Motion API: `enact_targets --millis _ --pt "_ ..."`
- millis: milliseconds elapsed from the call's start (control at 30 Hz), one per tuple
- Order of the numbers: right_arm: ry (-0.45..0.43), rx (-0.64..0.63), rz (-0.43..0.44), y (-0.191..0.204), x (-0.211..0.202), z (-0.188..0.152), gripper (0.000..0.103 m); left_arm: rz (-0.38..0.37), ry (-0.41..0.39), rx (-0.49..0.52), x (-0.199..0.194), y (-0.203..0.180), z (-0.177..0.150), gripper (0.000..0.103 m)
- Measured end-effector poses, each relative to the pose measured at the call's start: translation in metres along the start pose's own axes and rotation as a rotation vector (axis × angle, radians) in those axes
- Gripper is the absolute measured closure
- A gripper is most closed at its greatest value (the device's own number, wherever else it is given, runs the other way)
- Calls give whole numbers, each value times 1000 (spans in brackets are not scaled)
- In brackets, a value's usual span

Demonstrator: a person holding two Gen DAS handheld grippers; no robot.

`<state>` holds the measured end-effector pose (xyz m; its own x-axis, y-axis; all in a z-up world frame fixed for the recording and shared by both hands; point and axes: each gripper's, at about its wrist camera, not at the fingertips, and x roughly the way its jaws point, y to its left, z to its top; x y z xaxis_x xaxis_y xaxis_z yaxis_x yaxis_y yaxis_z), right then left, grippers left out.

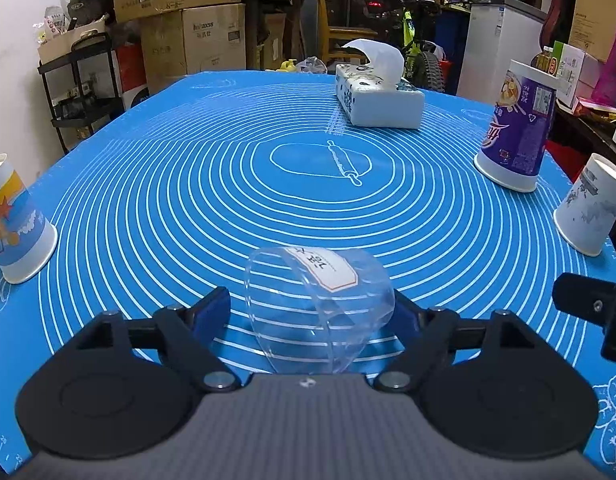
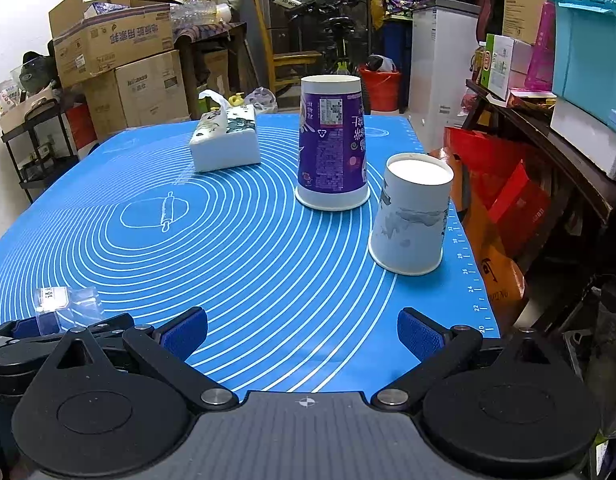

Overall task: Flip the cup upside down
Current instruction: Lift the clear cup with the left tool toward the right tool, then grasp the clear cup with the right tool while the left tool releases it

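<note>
Your left gripper (image 1: 311,308) clamps the clear plastic cup (image 1: 317,308) low over the blue mat (image 1: 188,200), its long axis pointing away from you, labelled end farthest. Your right gripper (image 2: 302,332) is spread wide, holding nothing. Beyond stand inverted cups: white cup (image 2: 409,220), purple cup (image 2: 332,144), then tissue box (image 2: 226,142).
</note>
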<state>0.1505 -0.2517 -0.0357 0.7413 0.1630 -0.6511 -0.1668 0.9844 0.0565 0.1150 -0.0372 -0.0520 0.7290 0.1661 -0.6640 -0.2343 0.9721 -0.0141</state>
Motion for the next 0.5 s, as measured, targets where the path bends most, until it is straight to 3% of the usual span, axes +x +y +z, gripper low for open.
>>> enact_targets --millis 233,500 --pt "-2 16 1 2 -9 3 2 -57 -36 15 -28 4 11 10" --pt "62 77 70 19 -24 14 2 -61 -75 26 -56 38 31 10"
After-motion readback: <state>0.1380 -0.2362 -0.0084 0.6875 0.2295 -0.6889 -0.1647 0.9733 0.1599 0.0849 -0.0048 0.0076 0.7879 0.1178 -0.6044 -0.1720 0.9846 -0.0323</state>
